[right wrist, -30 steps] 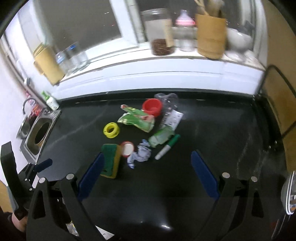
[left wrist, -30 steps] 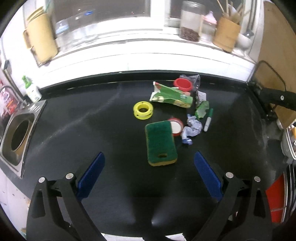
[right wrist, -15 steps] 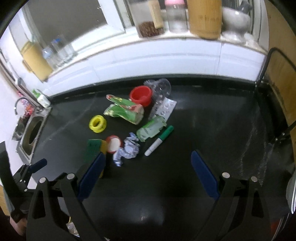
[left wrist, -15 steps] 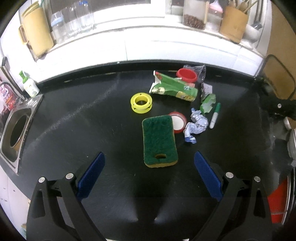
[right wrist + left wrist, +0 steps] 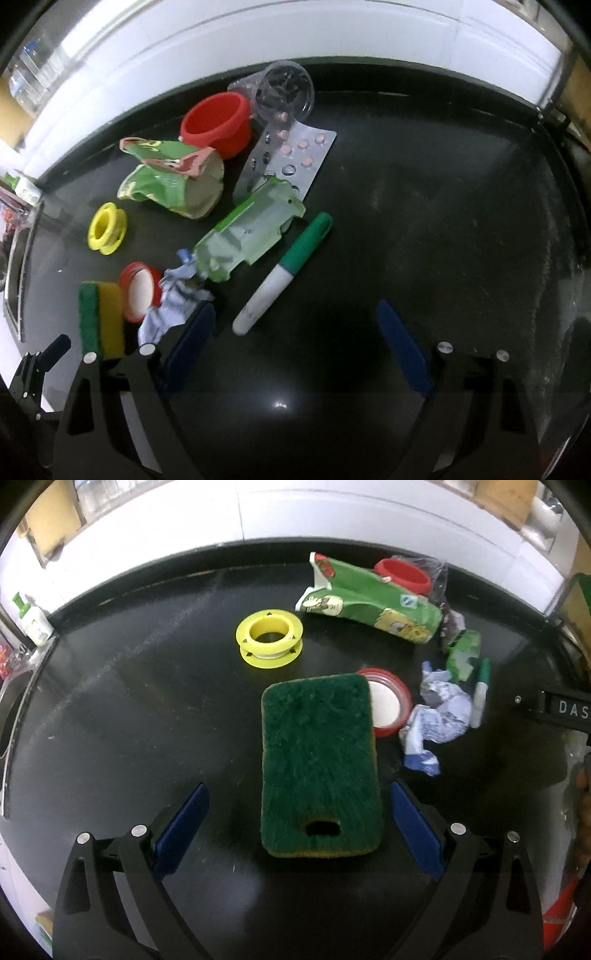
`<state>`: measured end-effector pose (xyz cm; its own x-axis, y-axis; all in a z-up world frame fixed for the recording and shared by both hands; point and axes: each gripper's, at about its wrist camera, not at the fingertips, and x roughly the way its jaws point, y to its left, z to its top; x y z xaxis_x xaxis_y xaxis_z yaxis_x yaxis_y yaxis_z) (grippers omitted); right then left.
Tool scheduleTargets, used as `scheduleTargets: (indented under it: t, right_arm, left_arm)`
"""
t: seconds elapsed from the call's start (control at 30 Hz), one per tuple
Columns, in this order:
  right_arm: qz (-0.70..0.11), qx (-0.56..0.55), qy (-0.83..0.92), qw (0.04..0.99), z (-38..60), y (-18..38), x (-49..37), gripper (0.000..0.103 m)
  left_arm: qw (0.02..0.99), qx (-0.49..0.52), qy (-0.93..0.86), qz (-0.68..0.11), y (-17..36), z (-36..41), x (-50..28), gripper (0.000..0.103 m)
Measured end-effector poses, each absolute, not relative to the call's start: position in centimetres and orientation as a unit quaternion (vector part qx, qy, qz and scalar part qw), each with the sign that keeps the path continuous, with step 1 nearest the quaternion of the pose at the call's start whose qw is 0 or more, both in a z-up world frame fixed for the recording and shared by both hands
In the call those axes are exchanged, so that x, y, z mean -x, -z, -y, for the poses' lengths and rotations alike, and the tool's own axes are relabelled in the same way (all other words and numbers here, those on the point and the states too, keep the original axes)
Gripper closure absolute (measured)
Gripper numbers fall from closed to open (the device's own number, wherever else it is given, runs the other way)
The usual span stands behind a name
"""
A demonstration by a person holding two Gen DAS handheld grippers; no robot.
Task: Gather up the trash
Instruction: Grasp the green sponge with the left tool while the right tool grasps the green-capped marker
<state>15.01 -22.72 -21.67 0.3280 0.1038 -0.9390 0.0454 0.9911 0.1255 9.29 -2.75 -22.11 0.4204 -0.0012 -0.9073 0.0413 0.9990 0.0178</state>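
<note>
A pile of trash lies on the black counter. A green sponge lies flat just ahead of my open left gripper, between its blue pads. Beside it are a red lid, crumpled blue-white paper, a green carton and a yellow spool. My right gripper is open above the counter. Just ahead of it lie a green marker, a crushed green wrapper, a pill blister, a red cup and a clear plastic cup.
A sink sits at the counter's left end with a small green-capped bottle beside it. A white tiled ledge runs along the back. The other gripper's black body reaches in from the right.
Both grippers have moved forward and down toward the trash pile. The objects look larger and closer. Nothing has been grasped.
</note>
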Motion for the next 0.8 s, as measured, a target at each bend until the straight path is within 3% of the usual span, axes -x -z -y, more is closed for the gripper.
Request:
scheduleTargets:
  t: [0.13,0.2,0.3,0.37,0.5,0.8]
  right_arm:
    - [-0.594,-0.048,-0.002,0.803,22.4,23.3,-16.3,0.024]
    - [-0.591,-0.034,0.006,0.806,22.2,23.5,-16.8,0.03]
    - [-0.582,-0.01,0.001,0.813,21.6,23.5,-17.1,0.056]
    - [-0.581,-0.005,-0.007,0.814,21.6,23.4,-17.3,0.086]
    - [-0.582,-0.01,-0.015,0.813,22.0,23.4,-17.1,0.089]
    - [-0.561,-0.007,-0.027,0.827,22.4,20.1,-16.3,0.089]
  left_arm:
    - [0.84,-0.002,0.016,-0.543,23.1,2.6,-10.2,0.01]
    - [0.838,0.003,0.021,-0.545,23.5,2.6,-10.5,0.019]
    - [0.838,-0.001,0.021,-0.546,23.8,2.6,-10.6,0.034]
    - [0.838,0.004,0.023,-0.545,23.4,2.6,-10.6,0.043]
    - [0.843,0.008,0.026,-0.538,22.7,2.9,-10.2,0.05]
    - [0.855,-0.009,0.031,-0.517,20.0,3.3,-9.8,0.051]
